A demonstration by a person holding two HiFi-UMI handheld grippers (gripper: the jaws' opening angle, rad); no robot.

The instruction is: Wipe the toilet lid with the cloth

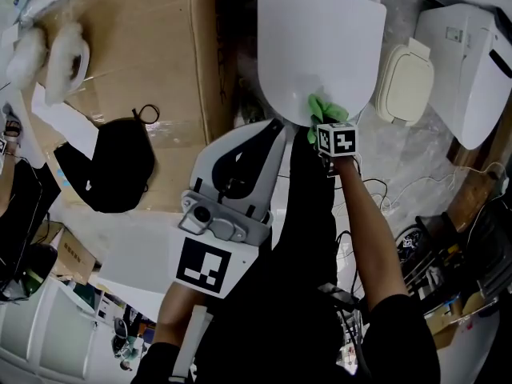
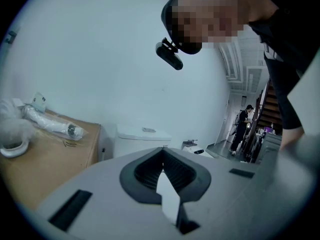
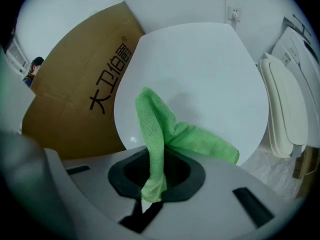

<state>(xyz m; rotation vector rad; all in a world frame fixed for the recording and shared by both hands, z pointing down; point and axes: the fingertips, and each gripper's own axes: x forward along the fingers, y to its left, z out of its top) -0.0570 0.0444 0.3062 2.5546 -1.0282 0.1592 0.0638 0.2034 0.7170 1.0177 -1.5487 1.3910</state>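
Note:
The white toilet lid [image 1: 320, 46] is closed and fills the top middle of the head view; it also shows in the right gripper view [image 3: 200, 79]. My right gripper [image 1: 324, 126] is shut on a green cloth [image 1: 326, 109] at the lid's near edge. In the right gripper view the cloth [image 3: 160, 129] runs from the jaws [image 3: 155, 184] up onto the lid, with one fold spread to the right. My left gripper [image 1: 272, 130] is held back near my body, left of the lid, shut and empty. Its own view has the left gripper [image 2: 165, 184] aimed at a wall and the toilet tank [image 2: 142, 136].
A large cardboard box [image 1: 136, 54] stands left of the toilet, with wrapped items [image 1: 48, 54] on it and a black bag [image 1: 120, 162] beside it. A cream seat [image 1: 404, 82] and another white toilet [image 1: 472, 62] stand at the right. Cables [image 1: 416, 238] lie on the floor.

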